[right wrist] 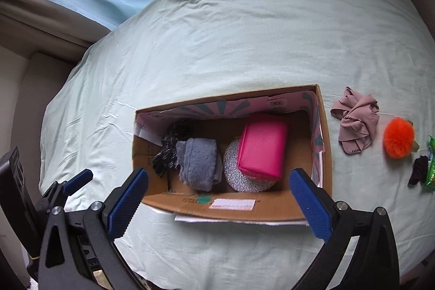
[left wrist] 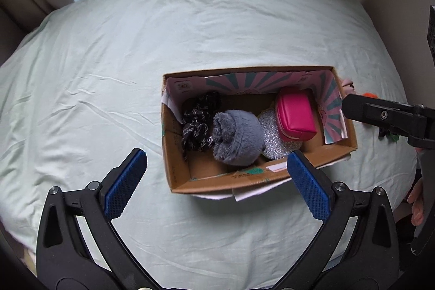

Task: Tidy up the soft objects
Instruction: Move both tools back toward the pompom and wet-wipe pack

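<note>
Both claws gape wide and empty above the bed: the left claw and right claw hover at the near rim of the cardboard box. Inside lie a grey fleece roll, black patterned cloth and pink pouch. Outside at 3 o'clock rest a mauve cloth and orange pompom.

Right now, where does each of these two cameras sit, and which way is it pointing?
Left wrist: on the left gripper, looking down at the cardboard box on the bed; the right gripper shows at the edge.
Right wrist: on the right gripper, above the box's near side; the orange pom-pom lies outside.
Both show the pink pouch and grey fleece.
</note>
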Demonstrator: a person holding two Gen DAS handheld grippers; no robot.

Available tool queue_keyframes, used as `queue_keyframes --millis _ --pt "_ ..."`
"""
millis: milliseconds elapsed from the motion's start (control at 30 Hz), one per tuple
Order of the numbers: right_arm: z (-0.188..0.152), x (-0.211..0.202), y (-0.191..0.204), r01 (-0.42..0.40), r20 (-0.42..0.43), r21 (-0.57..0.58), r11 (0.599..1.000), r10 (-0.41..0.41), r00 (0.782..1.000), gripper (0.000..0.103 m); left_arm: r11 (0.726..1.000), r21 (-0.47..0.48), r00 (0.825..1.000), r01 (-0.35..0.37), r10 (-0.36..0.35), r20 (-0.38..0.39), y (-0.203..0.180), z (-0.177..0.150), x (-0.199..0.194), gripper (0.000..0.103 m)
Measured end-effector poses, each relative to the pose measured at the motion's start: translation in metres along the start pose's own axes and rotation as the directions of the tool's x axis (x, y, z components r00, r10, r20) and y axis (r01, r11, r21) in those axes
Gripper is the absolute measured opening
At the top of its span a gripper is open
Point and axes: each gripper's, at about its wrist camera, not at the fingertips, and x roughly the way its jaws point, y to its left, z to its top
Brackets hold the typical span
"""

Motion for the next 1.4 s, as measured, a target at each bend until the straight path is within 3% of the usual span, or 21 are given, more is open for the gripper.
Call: queue_keyframes --millis 267,433,633,800,1000,1400 --pt "-0.032 -0.061 0.014 0.031 0.093 -0.064 0.997 -0.025 0.995 0.103 1.0 -0.018 0.996 -0.009 0.01 0.09 -0.009 -0.018 -0.058 0.103" --pt "-0.052 -0.102 0.02 0.102 0.177 -0.116 0.988 -0.081 0.981 0.103 0.999 -0.042 0.989 -0.001 0.008 0.148 -0.016 -0.031 -0.097 0.103" --pt "-0.081 -0.152 0.028 0.208 0.307 -0.155 0.966 -0.154 0.939 0.103 0.999 -0.052 0.974 -0.014 0.025 0.227 -0.026 -0.047 -0.143 0.103" --pt "-0.101 -0.187 0.028 0.25 0.385 -0.145 0.957 -0.178 0.905 0.103 0.998 -0.06 0.957 -0.017 0.033 0.29 -0.035 -0.061 -0.176 0.103" --pt "-0.125 -0.223 0.011 0.28 0.463 -0.095 0.955 -0.206 0.862 0.103 0.999 -0.041 0.941 -0.008 0.022 0.338 -0.054 -0.072 -0.199 0.103" --pt "-0.157 -0.272 -0.087 0.266 0.49 0.096 0.959 -0.278 0.826 0.103 0.999 0.002 0.937 0.054 -0.051 0.346 -0.135 -0.058 -0.2 0.103"
